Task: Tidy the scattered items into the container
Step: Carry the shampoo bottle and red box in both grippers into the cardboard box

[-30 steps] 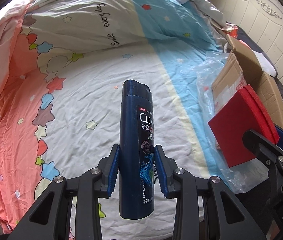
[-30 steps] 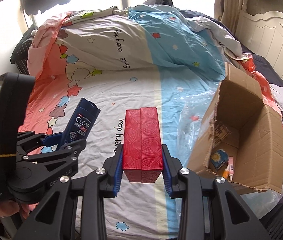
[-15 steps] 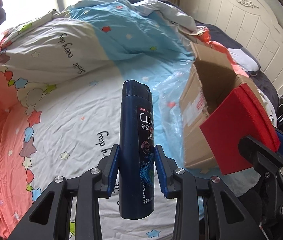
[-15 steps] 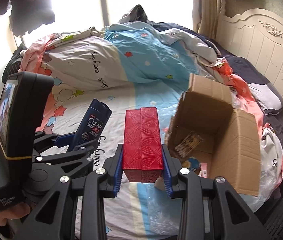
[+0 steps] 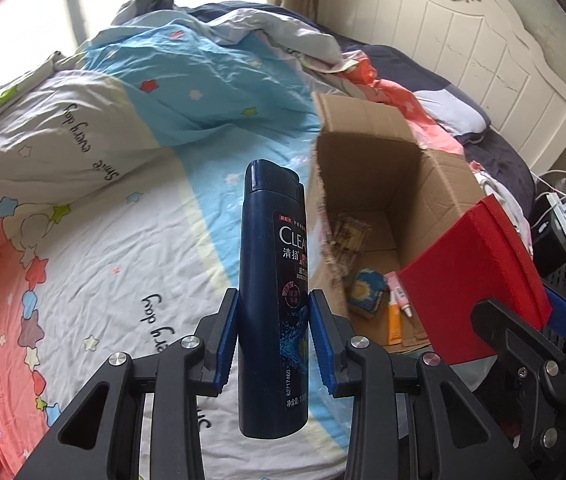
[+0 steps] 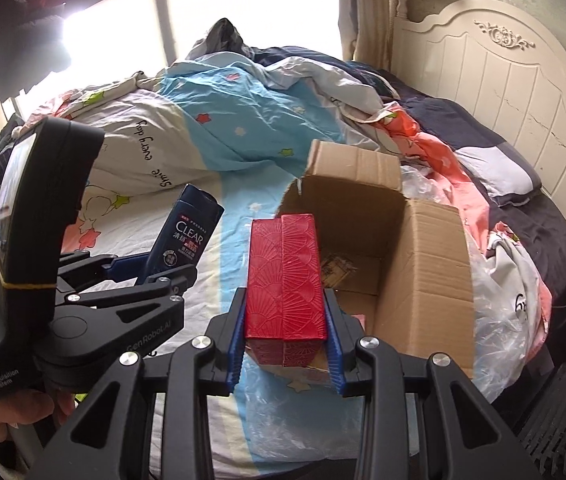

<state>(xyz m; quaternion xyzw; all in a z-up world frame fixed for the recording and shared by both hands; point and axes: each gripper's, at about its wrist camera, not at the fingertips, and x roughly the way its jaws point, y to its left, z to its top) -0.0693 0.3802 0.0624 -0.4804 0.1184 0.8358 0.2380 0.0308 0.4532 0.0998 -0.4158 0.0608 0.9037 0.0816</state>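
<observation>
With a few small items already lying in the box [image 5: 435, 200] at the frame's right, both grippers are nearing it loaded, the left gripper [image 5: 273, 336] clenching the bottle [image 5: 271, 300] and the right gripper [image 6: 285, 336] clenching the red case [image 6: 285, 280], neither dropped in yet

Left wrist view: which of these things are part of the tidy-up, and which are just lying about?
Job:
- shampoo bottle, clamped in the left gripper
- red box, clamped in the right gripper
- cardboard box, open, small items inside

Lying about:
- star-print duvet
- plastic bag
- headboard
</observation>
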